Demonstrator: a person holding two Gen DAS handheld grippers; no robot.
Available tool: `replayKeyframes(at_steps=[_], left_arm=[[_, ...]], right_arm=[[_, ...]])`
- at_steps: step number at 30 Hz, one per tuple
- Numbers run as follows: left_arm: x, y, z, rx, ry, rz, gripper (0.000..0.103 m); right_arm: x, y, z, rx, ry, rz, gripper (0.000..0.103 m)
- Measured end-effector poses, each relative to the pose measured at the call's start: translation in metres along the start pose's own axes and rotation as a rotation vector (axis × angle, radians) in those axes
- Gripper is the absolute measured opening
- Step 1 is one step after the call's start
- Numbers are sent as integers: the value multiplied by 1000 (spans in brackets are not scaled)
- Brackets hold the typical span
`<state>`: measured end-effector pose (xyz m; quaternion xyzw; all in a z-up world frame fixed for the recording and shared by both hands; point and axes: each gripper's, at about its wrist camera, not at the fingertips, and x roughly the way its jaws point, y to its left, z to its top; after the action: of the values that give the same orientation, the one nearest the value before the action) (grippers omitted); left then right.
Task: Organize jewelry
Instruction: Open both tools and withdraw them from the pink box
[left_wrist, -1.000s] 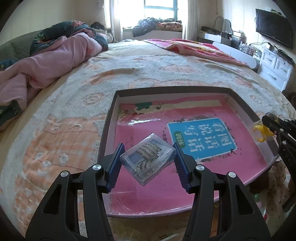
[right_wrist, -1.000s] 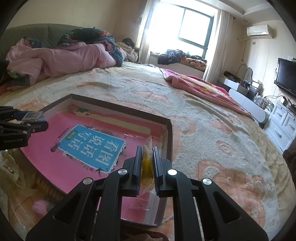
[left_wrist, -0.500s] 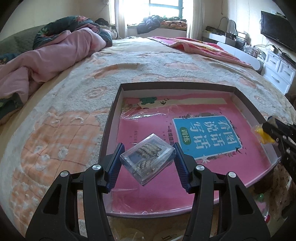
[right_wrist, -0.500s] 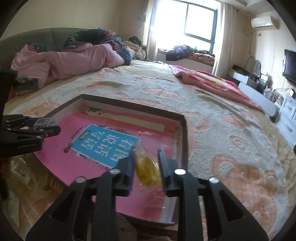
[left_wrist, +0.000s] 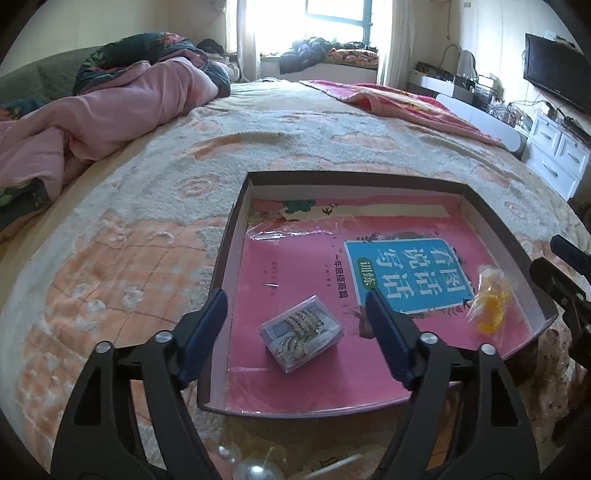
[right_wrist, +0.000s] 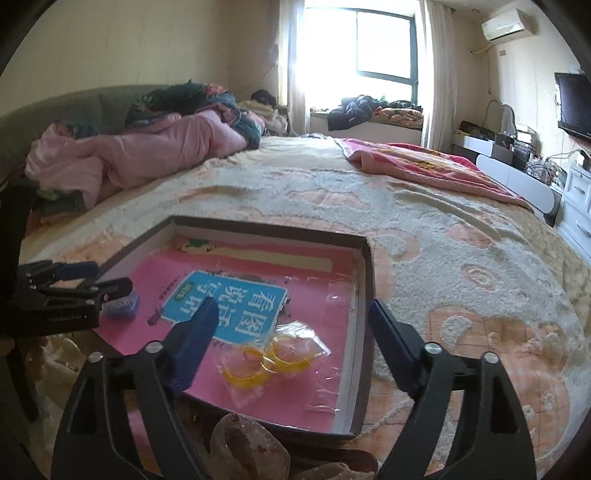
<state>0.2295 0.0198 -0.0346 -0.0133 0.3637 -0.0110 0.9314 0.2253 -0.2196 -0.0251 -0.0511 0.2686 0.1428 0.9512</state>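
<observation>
Both tools gape wide, holding nothing. The left tool (left_wrist: 295, 328) straddles the clear jewelry case (left_wrist: 302, 336) near the box's (left_wrist: 236, 221) left wall; the right tool (right_wrist: 291, 332) straddles the bagged yellow rings (right_wrist: 271, 362), apparently close to its right wall.

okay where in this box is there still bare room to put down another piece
Free: the far half of the shallow box, between its far wall and the blue title panel, and the strip between the clear jewelry case and the bag of yellow rings. Crowded: the near corners, where those two lie under the open grippers.
</observation>
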Motion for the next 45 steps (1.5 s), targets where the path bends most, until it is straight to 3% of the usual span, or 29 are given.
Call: replayKeyframes(at_steps=[7, 14, 27, 45], left_arm=[[-24, 8, -1, -60, -63, -19, 92], [-53, 12, -11, -90, -137, -32, 92], [-92, 16, -27, -100, -194, -31, 92], [-127, 26, -50, -101, -247, -4, 92]], right_arm=[[-16, -9, 1, 44, -51, -24, 92], [-34, -10, -1, 31, -100, -48, 94], [-70, 11, -12, -12, -149, -31, 94], [-98, 40, -33, -70, -142, -5, 94]])
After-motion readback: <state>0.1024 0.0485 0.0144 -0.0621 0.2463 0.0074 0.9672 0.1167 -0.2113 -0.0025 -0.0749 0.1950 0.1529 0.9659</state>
